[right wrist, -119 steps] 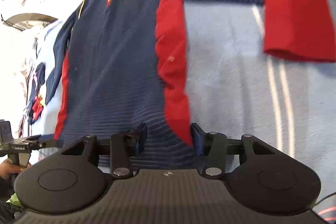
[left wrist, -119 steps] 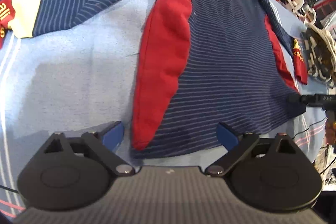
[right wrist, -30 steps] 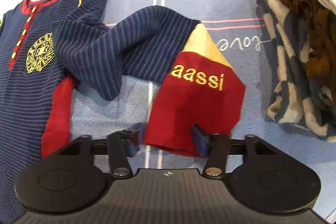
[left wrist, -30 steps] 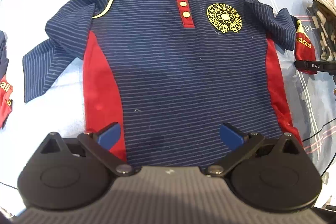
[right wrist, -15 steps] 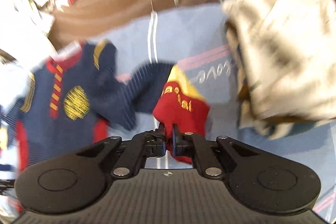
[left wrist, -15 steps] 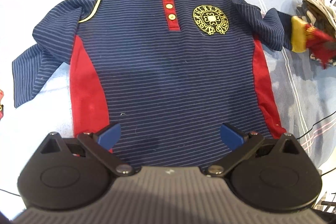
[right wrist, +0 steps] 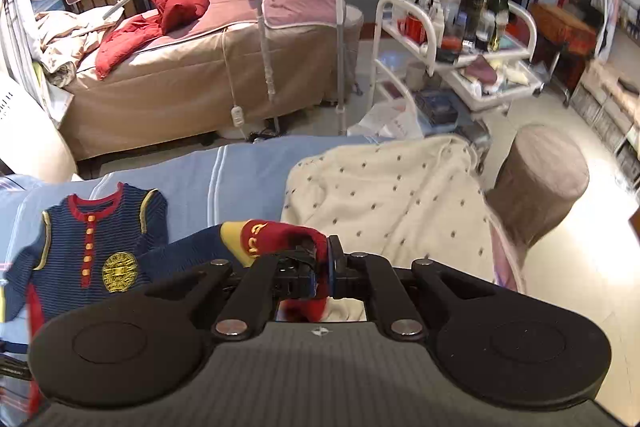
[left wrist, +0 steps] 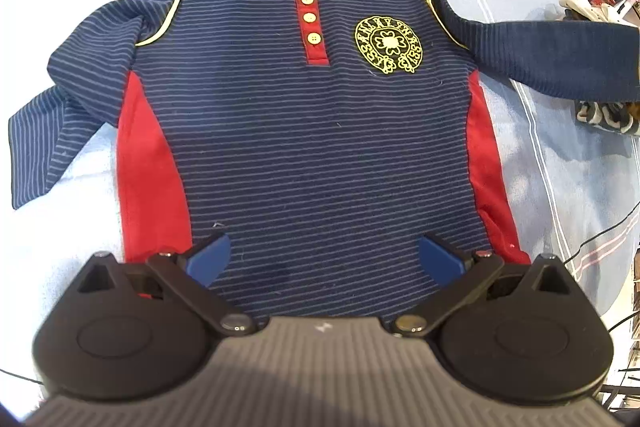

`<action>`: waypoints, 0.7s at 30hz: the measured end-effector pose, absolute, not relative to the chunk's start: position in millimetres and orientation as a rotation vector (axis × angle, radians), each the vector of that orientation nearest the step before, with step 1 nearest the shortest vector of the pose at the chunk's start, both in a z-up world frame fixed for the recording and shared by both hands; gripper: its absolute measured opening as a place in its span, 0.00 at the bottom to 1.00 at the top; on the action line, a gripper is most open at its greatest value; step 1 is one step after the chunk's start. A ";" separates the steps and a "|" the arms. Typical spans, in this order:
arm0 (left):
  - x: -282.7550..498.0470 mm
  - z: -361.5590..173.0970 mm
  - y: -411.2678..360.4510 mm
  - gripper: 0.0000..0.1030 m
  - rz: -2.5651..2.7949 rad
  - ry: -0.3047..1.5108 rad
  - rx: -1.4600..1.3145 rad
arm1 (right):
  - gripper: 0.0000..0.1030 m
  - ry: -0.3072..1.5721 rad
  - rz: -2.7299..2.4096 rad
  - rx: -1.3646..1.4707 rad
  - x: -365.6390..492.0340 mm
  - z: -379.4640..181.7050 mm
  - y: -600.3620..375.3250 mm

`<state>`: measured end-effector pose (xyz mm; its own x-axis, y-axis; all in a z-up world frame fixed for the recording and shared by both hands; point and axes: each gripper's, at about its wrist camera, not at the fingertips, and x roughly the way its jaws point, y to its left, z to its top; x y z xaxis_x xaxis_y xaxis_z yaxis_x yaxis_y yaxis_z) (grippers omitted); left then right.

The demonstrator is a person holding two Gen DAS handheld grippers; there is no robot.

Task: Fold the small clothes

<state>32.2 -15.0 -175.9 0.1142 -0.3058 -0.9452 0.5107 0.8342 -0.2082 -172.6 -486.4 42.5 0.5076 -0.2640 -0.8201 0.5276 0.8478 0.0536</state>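
Where the red cuff [right wrist: 280,239] lay flat a second ago, the right gripper [right wrist: 322,277] now pinches it, lifted; shirt [left wrist: 320,131] centre frame, left gripper [left wrist: 324,259] wide above its hem.

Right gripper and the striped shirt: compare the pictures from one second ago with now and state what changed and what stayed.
The right gripper closed on the red cuff and lifted it, pulling the sleeve out straight. The left gripper stayed open over the hem; the shirt body stayed flat.
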 end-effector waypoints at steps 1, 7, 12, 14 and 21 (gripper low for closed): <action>32.0 -176.6 -13.9 1.00 -0.600 1.330 0.185 | 0.09 0.923 -0.445 0.369 -169.8 37.8 -479.6; 41.6 -177.8 10.4 1.00 -0.549 1.333 0.165 | 0.09 0.991 -0.010 0.781 -112.2 -9.7 -394.0; 54.5 -168.0 66.5 1.00 -0.419 1.309 0.093 | 0.09 1.050 0.402 0.938 -41.0 -43.8 -270.4; 59.7 -163.5 93.5 1.00 -0.354 1.296 0.058 | 0.09 1.084 0.491 0.887 -13.5 -59.0 -220.3; 63.5 -171.1 151.1 1.00 -0.234 1.310 -0.016 | 0.11 1.255 0.575 0.717 44.4 -144.1 -109.7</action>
<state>63.5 151.1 -171.1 0.2381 -0.1796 -0.9545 0.1613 0.9764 -0.1435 44.4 -109.7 -144.1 0.2243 0.7359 -0.6388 -0.0033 0.6561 0.7547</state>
